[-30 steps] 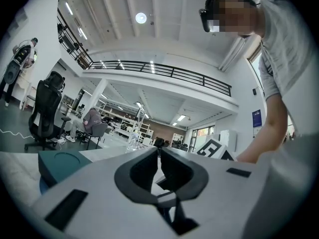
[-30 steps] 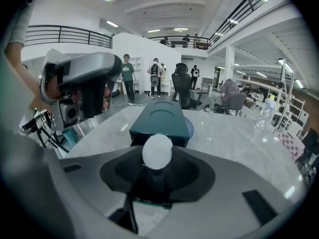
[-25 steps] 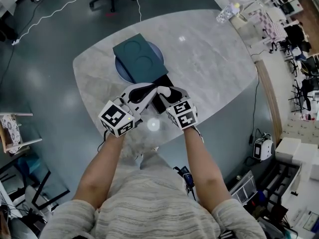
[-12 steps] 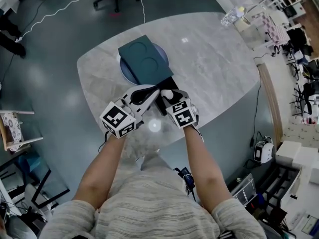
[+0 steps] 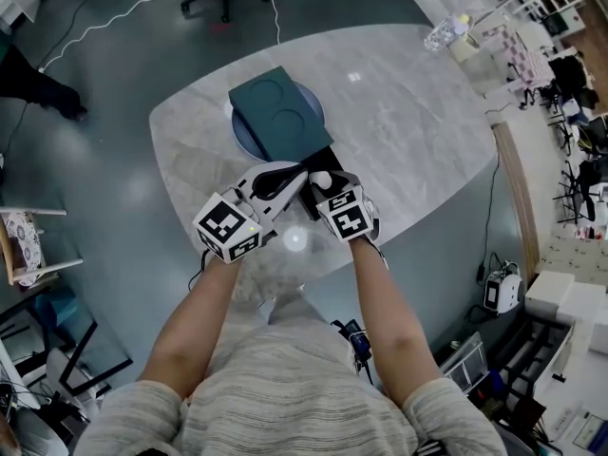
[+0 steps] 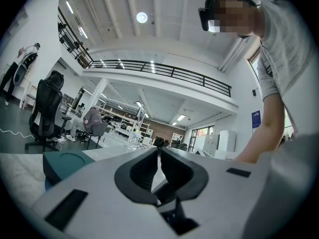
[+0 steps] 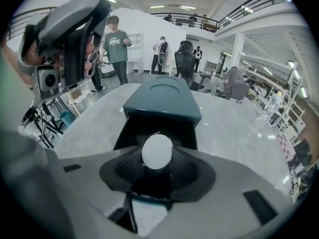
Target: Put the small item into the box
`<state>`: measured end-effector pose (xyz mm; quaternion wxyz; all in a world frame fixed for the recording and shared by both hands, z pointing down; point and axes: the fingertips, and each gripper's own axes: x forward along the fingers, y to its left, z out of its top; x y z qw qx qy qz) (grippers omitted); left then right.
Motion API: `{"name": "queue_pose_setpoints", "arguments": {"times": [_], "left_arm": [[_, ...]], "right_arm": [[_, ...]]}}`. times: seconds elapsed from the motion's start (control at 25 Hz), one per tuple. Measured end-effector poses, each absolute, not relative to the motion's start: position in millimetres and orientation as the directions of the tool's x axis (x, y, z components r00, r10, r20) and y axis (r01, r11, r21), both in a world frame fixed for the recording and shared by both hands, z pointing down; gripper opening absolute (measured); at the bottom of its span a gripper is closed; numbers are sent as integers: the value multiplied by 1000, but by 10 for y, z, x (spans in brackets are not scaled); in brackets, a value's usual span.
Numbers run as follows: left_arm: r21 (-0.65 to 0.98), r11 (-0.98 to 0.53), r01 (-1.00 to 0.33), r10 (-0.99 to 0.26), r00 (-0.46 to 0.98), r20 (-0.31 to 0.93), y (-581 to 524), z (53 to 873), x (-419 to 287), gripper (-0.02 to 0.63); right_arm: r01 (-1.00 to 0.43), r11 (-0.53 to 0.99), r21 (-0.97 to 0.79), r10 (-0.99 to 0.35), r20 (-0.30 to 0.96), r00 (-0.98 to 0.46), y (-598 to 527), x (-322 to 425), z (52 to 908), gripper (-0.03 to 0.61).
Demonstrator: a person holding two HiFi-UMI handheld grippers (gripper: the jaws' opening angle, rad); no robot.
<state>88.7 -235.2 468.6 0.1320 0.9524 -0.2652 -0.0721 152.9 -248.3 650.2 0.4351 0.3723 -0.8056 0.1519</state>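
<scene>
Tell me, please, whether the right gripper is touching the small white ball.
Touching. The right gripper view shows the right gripper closed on the white ball, with a pad pressed against each side and no gap visible.

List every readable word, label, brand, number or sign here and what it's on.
None readable.
Blue wall sign: too small to read.
Cubes on left tool and right tool: square marker patterns, no letters.
Teal box: two pressed circles, no wording.
White ball held in right tool: blank.
Print on a bystander's shirt: blurred.
</scene>
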Motion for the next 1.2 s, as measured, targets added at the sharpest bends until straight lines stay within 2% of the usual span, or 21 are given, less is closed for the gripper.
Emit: {"name": "queue_pose_setpoints", "arguments": {"times": [0.4, 0.6, 1.2], "left_arm": [[294, -824, -484, -523, 850, -65, -2353, 4701, 888, 34], [297, -823, -485, -524, 850, -63, -2372, 4716, 883, 34], [282, -828, -484, -519, 852, -61, -2365, 4637, 881, 34]], "right_arm": [[-742, 668, 45, -452, 817, -357, -2479, 1476, 6495, 198], [-752, 657, 42, -471, 802, -367, -2526, 1493, 6457, 215], [-808, 589, 1, -564, 716, -411, -2449, 1510, 6045, 213]]}}
